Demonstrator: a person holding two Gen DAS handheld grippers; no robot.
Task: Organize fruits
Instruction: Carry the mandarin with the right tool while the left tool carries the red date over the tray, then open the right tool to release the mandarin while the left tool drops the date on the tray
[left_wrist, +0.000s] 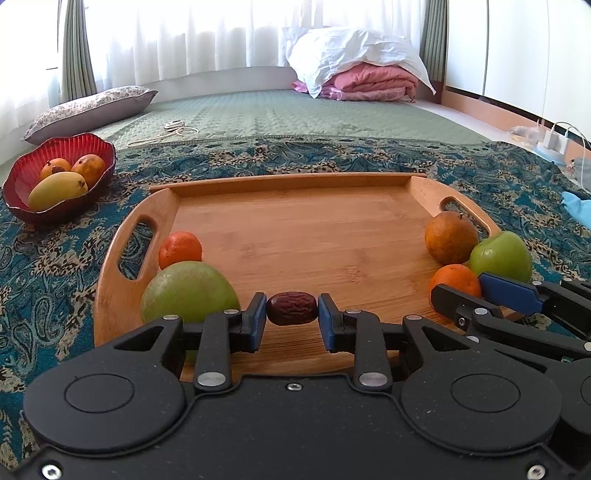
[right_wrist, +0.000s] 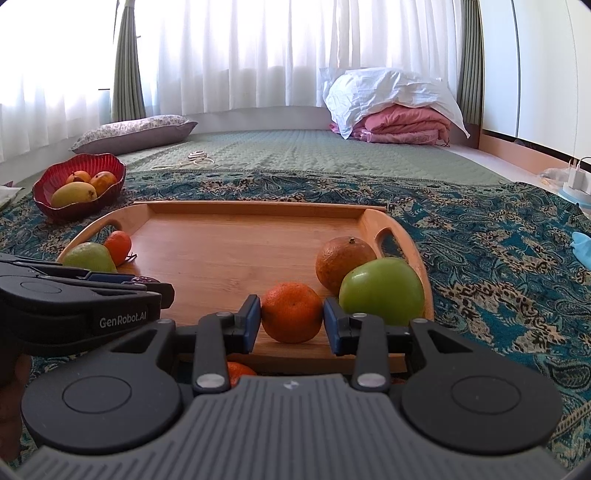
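Left claw (left_wrist: 291, 314) is gripping the red date (left_wrist: 291, 308) over the wooden tray (left_wrist: 295, 236) at 6 o'clock; right claw (right_wrist: 291, 317) is clamping a small orange (right_wrist: 291, 312) at the tray's 5 o'clock, beside the green apple (right_wrist: 382, 291).

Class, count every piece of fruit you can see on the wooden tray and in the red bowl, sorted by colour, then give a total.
Orange, on the tray: 3
Green, on the tray: 2
Dark red, wrinkled, on the tray: 1
Yellow-orange, in the red bowl: 3
Total: 9
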